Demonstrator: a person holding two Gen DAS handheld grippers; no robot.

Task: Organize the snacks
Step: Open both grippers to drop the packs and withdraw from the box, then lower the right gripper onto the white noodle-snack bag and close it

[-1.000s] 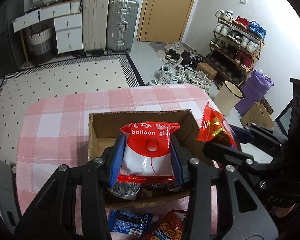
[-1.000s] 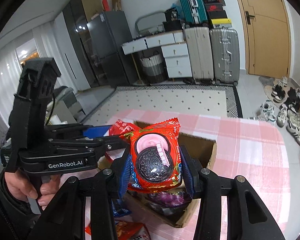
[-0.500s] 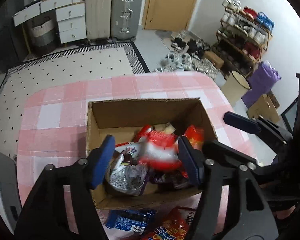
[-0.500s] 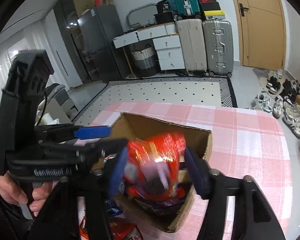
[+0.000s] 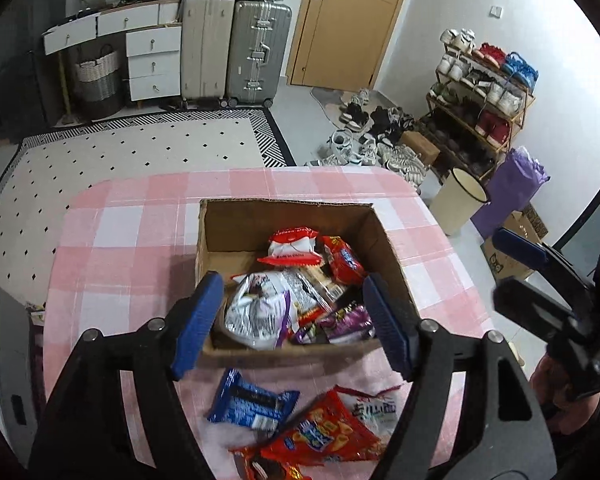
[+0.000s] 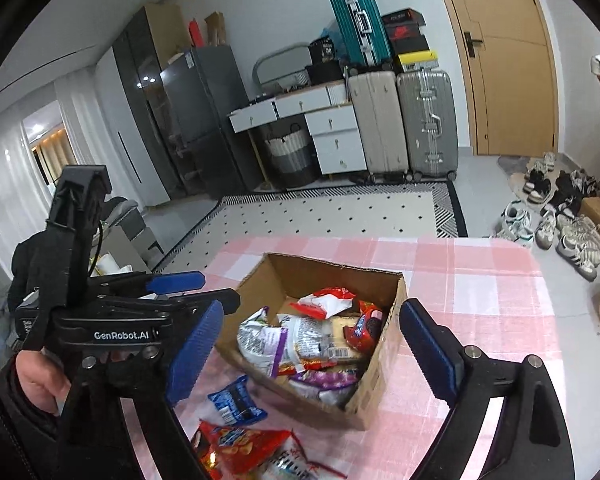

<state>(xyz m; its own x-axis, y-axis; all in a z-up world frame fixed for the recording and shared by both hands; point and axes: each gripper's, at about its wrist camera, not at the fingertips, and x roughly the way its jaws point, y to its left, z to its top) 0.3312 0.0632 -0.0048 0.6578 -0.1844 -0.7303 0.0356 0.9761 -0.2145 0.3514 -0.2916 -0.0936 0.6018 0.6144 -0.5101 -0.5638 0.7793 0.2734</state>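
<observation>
Both grippers, left gripper (image 5: 292, 320) and right gripper (image 6: 312, 352), fingers opening and empty, hover over the cardboard box (image 5: 392, 248) of snacks on the bench (image 5: 112, 240), loose packets (image 5: 252, 402) lying near it.

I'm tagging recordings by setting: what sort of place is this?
Most likely a lived-in home, a room by the entrance. Suitcases stand beside a wooden door, a shoe rack has shoes spilling onto the floor, and a fridge stands by the wall. The cardboard box of snacks sits on a pink checked tablecloth.
</observation>
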